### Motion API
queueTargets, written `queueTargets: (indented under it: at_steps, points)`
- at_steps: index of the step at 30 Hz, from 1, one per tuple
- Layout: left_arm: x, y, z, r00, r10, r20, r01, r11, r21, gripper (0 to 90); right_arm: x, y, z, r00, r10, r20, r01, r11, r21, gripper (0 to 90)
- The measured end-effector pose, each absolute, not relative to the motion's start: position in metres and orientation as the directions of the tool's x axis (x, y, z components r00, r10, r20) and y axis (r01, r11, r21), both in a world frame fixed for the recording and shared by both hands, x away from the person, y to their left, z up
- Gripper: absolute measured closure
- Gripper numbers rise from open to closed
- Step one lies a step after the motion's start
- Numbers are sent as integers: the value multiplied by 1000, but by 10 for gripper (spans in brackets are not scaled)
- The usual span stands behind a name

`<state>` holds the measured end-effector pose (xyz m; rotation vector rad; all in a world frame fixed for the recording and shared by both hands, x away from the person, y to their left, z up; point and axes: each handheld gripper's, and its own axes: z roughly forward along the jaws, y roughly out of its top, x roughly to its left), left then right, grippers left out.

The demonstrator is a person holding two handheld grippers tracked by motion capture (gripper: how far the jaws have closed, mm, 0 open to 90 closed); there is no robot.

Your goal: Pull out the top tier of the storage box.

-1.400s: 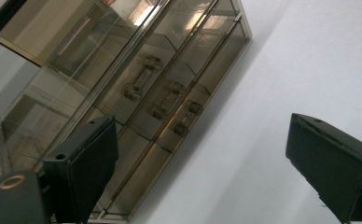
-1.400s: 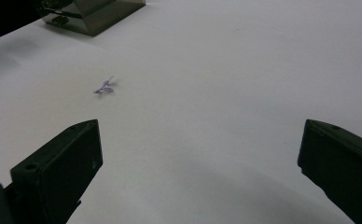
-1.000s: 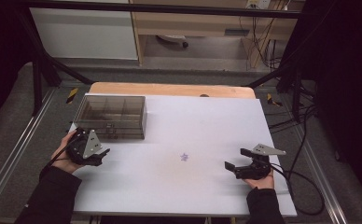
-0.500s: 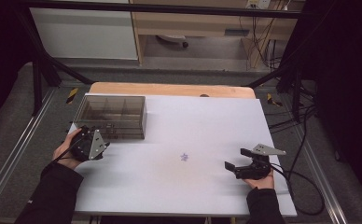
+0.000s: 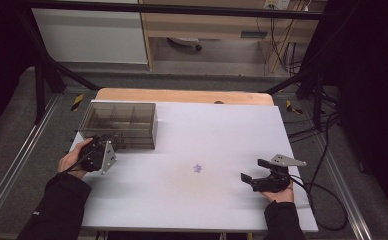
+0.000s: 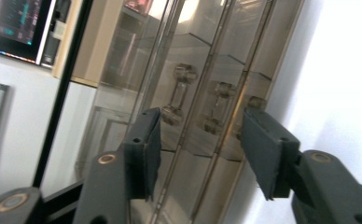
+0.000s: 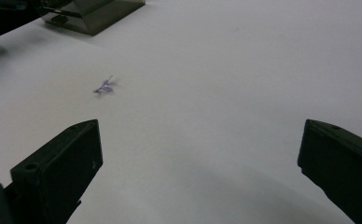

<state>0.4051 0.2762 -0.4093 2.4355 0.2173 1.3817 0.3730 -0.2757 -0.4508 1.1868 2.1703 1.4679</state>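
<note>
— Container on the white counter [image 5: 217, 130]?
— Smoky translucent plastic drawer box [image 5: 119, 125], sitting toward ten o'clock of the white surface, long side running nine to three. Split into three compartments by inner walls. Seen close in the left gripper view [image 6: 193, 93]: drawer fronts with small clear bar handles [image 6: 179, 93], side by side.
— Anything inside?
— Cannot tell; tinted walls, nothing plainly visible within.
— Left hand?
— Left gripper [image 5: 103, 145] at the box's near left corner, about seven o'clock of the box, held from the nine o'clock side by the left hand [image 5: 72, 159], forearm in a dark sleeve [image 5: 57, 205] coming up from six o'clock. Grey three-cornered plate tipped toward the counter's middle. Gripper rolled, so the box stands nearly upright in the left gripper view [image 6: 200, 140].
— Jaws there?
— Just been closing, now half spread; drawer front and handles framed between them, pads not yet pressing on anything, as far as visible.
— Right hand?
— Right gripper [image 5: 247, 177] low over the counter near four o'clock, pointing toward nine o'clock, held by the right hand [image 5: 279, 192] from behind, cable trailing off toward the four o'clock edge.
— Jaws?
— Spread wide in the right gripper view [image 7: 198, 158], nothing between them, bare counter beneath. Small purple scrap [image 7: 104, 86] ahead, near the counter's centre [image 5: 197, 168], well apart from both grippers.
</note>
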Motion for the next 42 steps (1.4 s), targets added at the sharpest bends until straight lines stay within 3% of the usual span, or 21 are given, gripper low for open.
queueTargets:
  at_steps: [22,42]
  points:
    - [410,274,-424,390,174,904,-98,-968,229,661,373,-276,-451,-630,746,216,479,154,864,5]
    - [406,271,-441,228,79,970,-139,-984,113,721,373,-275,-451,-630,746,215,478,155,864,6]
